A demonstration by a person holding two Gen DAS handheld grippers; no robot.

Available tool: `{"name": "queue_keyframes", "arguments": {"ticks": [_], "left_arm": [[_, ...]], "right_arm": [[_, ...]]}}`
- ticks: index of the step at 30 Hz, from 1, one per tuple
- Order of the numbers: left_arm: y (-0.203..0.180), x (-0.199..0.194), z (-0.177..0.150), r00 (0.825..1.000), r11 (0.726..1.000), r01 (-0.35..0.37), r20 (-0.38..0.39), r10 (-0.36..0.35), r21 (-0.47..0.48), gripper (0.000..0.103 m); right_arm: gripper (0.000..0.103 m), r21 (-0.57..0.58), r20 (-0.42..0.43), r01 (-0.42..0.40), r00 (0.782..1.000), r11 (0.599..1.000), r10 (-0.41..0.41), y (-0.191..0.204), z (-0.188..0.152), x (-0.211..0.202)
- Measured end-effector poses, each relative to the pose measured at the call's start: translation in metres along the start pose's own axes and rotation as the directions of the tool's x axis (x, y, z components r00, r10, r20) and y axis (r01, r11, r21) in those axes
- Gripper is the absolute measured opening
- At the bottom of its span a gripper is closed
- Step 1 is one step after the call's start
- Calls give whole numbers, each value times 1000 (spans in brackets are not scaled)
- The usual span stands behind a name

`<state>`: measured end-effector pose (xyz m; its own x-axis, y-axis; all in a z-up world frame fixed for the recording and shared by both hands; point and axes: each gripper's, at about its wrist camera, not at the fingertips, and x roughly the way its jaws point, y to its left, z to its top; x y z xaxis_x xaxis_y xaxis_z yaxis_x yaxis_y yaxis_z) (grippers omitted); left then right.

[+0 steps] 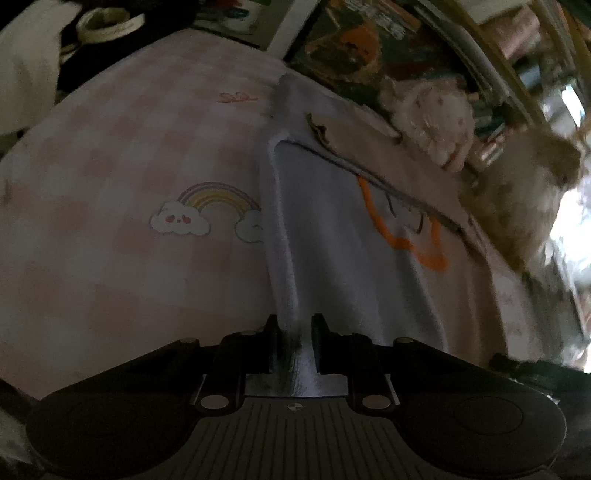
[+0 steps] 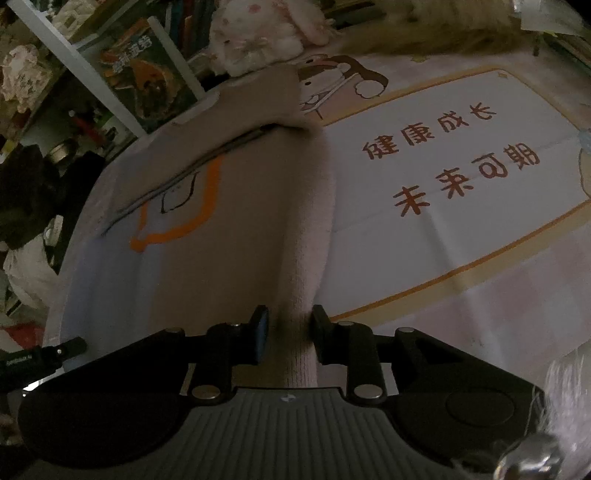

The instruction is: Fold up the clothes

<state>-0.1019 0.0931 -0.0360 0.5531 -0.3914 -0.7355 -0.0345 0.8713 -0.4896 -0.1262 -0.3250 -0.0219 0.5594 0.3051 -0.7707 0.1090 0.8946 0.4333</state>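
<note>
One garment [image 1: 332, 229]; two grippers [image 1: 294, 345] [image 2: 288, 338]; one plush rabbit [image 2: 258, 33].

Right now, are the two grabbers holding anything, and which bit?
Yes. The left gripper and right gripper each pinch a rolled side edge of the pale sweater with the orange outline print.

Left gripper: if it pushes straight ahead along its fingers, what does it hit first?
The left gripper is shut on the garment, so it meets that cloth's folded ridge at once. Beyond that lies the pink checked sheet, then the shelf clutter, though depth is unclear.
</note>
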Motion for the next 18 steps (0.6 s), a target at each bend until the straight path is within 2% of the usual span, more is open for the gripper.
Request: {"name": "queue_keyframes", "arguments": {"ticks": [1, 2, 3, 10, 18], "left_arm": [[1, 0, 0, 1000, 1000, 7, 5, -7, -15, 12], [2, 1, -1, 1000, 1000, 9, 9, -9, -27, 11], [1, 1, -2, 1000, 1000, 4, 12, -4, -31, 5], [-11, -8, -16, 1000, 999, -18, 20, 18, -42, 5], [-24, -24, -42, 999, 991, -14, 37, 19, -132, 5]], "right_arm": [[21, -7, -4, -1, 1000, 1000, 1, 0, 1, 1], [13, -15, -9, -3, 1000, 1000, 2, 0, 2, 1], [12, -24, -15, -3, 1000, 1000, 3, -1, 2, 2], [10, -14, -15, -42, 999, 999, 41, -15, 5, -8], [10, 38, -36, -128, 991, 991, 130, -42, 3, -32]]}}
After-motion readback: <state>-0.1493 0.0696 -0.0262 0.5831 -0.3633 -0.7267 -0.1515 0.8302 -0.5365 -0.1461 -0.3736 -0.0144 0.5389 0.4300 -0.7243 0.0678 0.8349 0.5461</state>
